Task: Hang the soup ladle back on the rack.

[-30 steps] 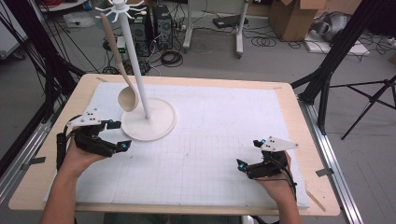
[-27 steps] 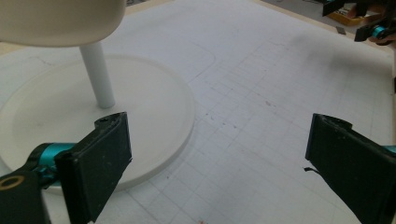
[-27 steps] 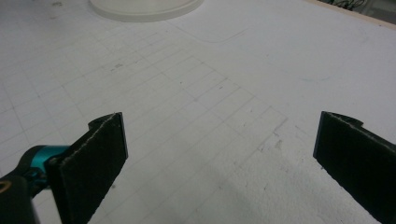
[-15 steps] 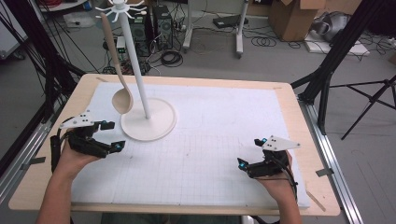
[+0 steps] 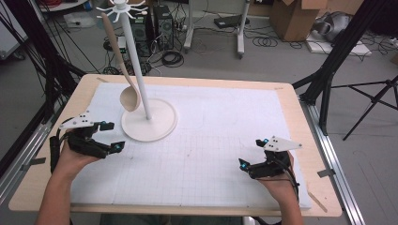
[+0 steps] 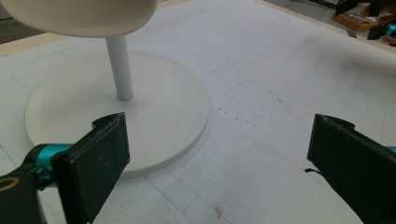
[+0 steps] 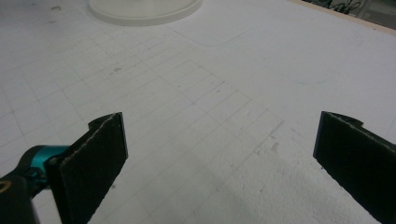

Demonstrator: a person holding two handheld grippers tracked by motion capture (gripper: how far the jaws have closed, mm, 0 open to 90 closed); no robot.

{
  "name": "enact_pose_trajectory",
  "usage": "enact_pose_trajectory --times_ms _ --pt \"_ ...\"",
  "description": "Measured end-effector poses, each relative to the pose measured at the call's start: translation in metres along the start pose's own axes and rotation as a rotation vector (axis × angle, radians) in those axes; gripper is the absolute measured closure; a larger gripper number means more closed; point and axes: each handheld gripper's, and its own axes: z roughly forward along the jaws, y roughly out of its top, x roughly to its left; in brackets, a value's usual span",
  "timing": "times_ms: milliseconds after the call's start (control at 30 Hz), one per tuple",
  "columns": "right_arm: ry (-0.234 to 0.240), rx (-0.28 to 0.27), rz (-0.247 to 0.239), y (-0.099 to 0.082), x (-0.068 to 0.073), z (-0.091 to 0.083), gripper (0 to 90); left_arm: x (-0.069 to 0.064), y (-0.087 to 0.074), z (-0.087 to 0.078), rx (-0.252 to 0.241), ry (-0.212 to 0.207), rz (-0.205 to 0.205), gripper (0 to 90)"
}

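Observation:
A white stand [image 5: 149,123] with a round base and a tall pole rises at the left of the white gridded mat. A pale wooden spoon [image 5: 123,70] hangs from a hook at the top, its bowl [image 6: 81,16] just above the base. My left gripper [image 5: 109,136] rests open near the base's left front edge, nothing between its jaws; the base [image 6: 140,116] lies just ahead of it. My right gripper [image 5: 254,153] sits open at the right front of the mat, holding nothing, with the base's edge [image 7: 144,11] far ahead.
The mat [image 5: 220,126] covers a wooden table [image 5: 300,122]. Metal rails run along both sides. Cables, boxes and tripod legs stand on the floor beyond the far edge.
The left gripper has drawn back from the stand toward the front left, empty. The spoon hangs free and has swung closer to the pole. The right gripper has stayed put.

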Motion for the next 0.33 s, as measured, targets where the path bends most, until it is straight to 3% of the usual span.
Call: enact_pose_trajectory --times_ms 333 --pt "0.001 0.001 0.004 0.0002 0.0002 0.0004 1.6 0.0004 -0.0017 0.0040 0.019 -0.001 -0.004 6.1"
